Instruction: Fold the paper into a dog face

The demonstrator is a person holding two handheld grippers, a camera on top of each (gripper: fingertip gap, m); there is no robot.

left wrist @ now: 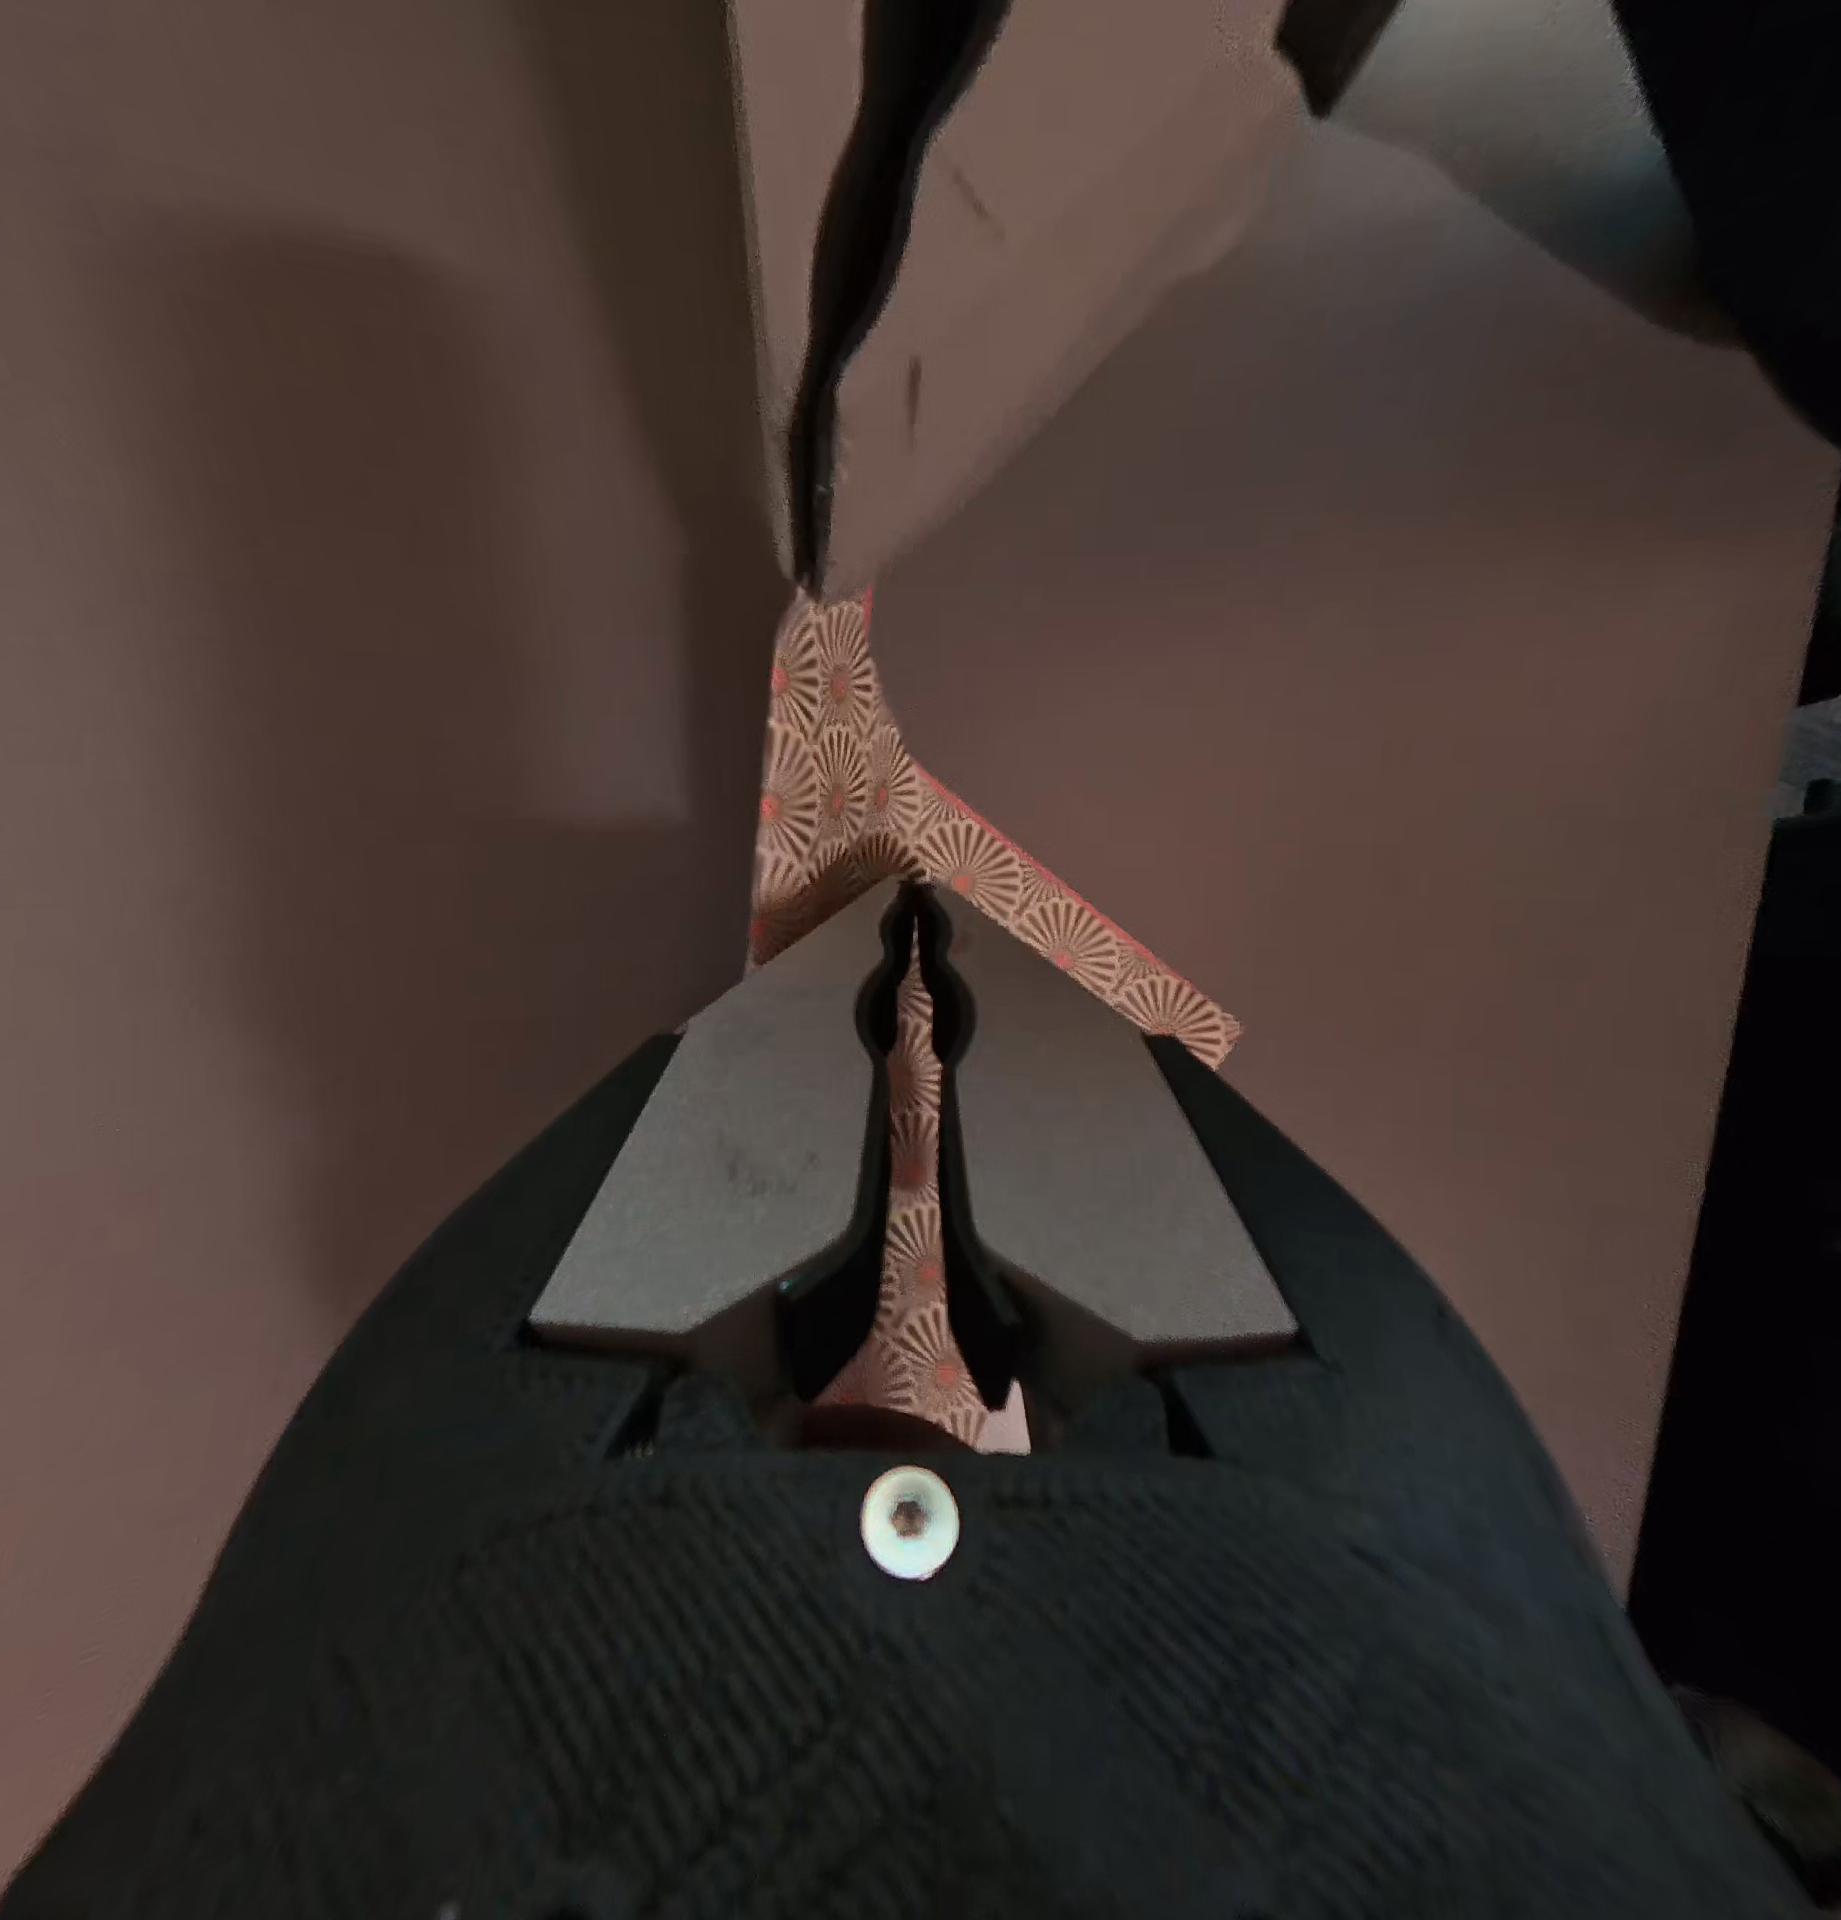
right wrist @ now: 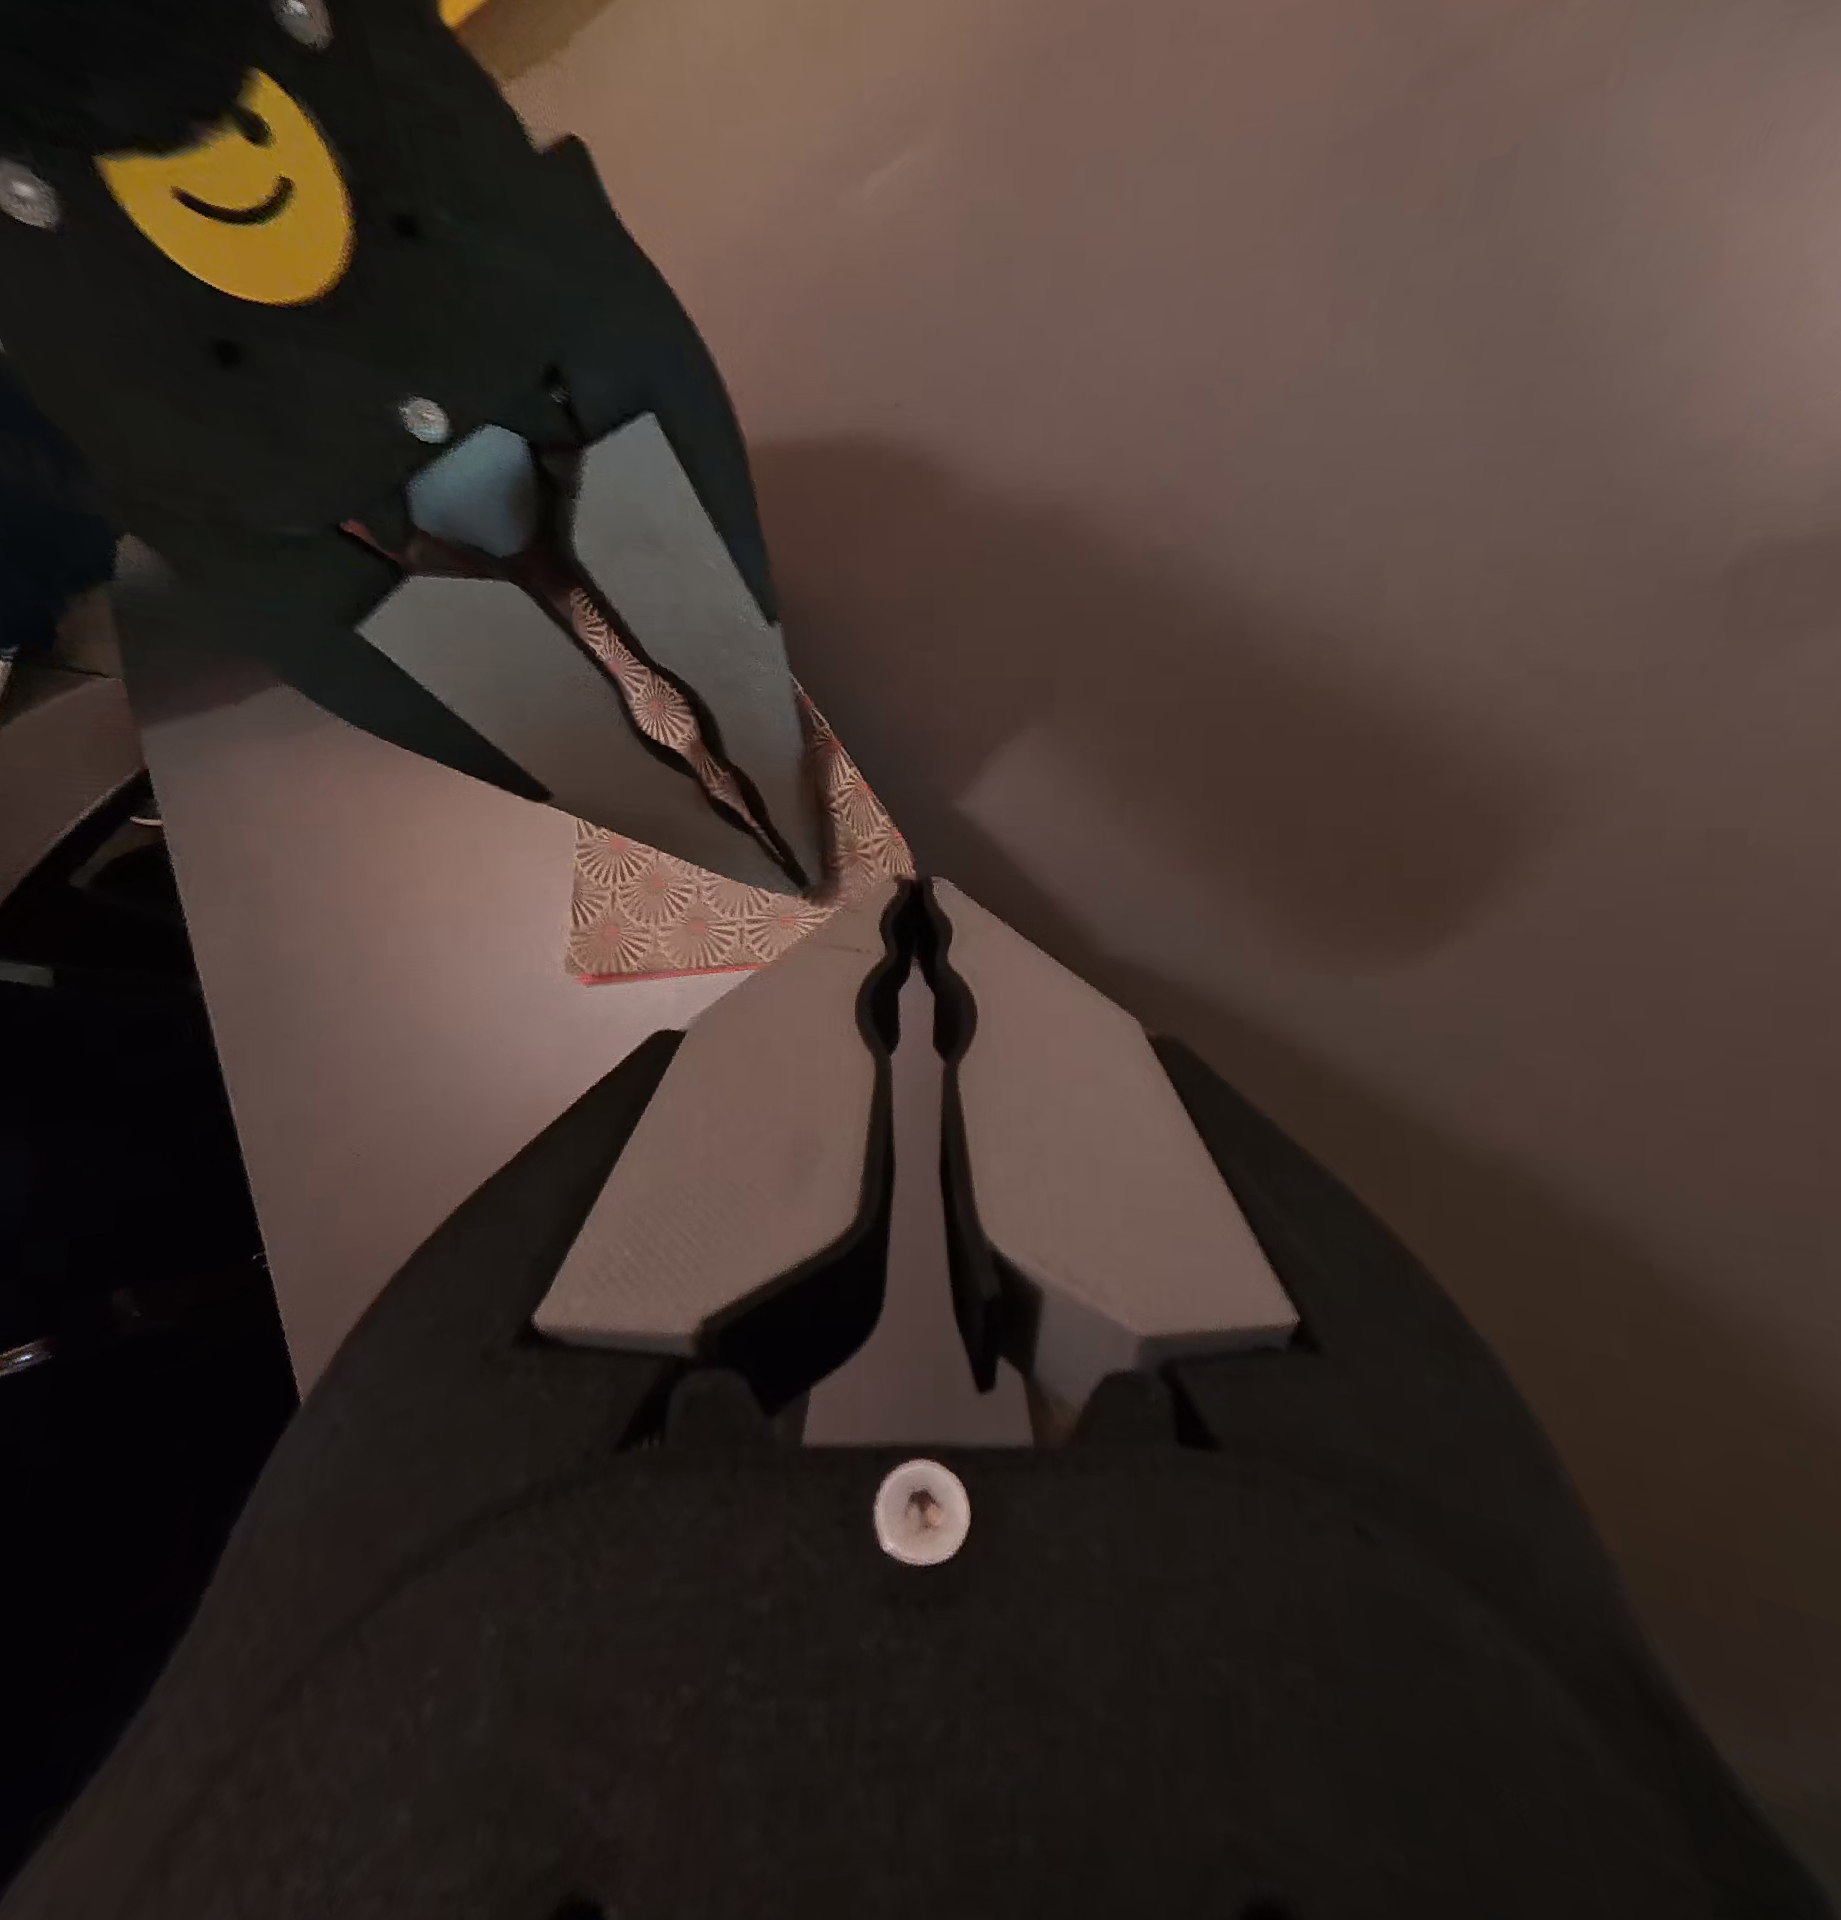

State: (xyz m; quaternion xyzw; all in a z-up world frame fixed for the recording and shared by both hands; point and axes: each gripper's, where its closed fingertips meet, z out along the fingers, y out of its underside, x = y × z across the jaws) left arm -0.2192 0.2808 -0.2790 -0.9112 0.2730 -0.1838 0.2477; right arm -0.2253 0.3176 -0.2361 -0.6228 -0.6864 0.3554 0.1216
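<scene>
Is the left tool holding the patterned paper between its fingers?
Yes: in the left wrist view the patterned paper runs between the closed fingers of the left tool.

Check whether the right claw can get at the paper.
Probably yes: right claw sits shut, tips at the edge of the paper, nothing between. The left claw clamps the paper from the far side, clear of that path.

both grippers pinched shut, tips almost meeting

left gripper point(left wrist: 914, 914) points to 12 o'clock; right gripper point(right wrist: 918, 896) faces it, its jaws closed at the tips.
</scene>
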